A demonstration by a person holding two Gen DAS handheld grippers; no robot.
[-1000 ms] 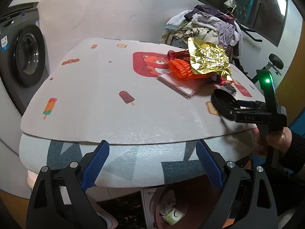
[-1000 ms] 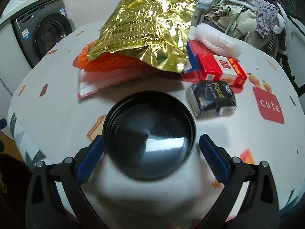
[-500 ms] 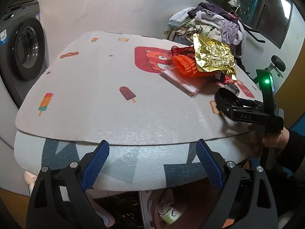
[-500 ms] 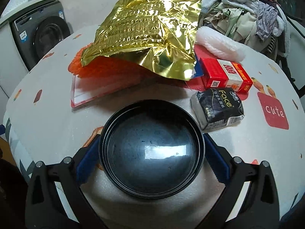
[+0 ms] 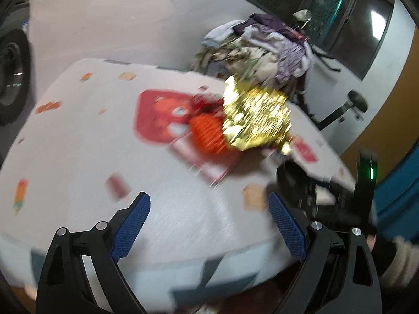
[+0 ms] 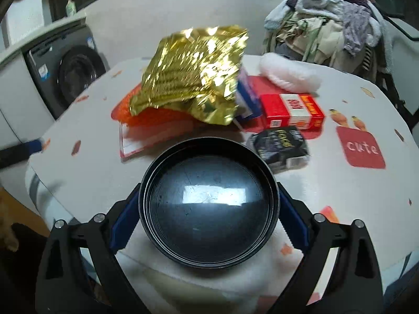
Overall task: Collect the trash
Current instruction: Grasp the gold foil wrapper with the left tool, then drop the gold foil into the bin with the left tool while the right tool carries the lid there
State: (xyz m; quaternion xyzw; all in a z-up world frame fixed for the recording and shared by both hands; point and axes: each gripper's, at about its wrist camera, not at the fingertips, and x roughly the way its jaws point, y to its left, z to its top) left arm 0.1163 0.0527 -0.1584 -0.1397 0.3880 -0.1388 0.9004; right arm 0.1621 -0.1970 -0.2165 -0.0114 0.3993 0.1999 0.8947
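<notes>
White worktop (image 6: 340, 99) with cartoon prints carries a small heap of trash.
Right claw (image 6: 208, 209) grips a black round lid (image 6: 208, 209) by its rim, at the near edge. Behind it lie a black packet (image 6: 279, 145), a red box (image 6: 293, 111), and a gold foil bag (image 6: 193, 78) over an orange net (image 6: 157, 116). Left claw (image 5: 208, 225) stands open over the near edge, holding nothing; this view is blurred.

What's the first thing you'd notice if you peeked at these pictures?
The shiny gold foil wrapper jumps out, crumpled on top of the trash pile in the middle of the table. Right up close, the right gripper squeezes a round black lid. Behind the table, a heap of clothes towers up.
</notes>
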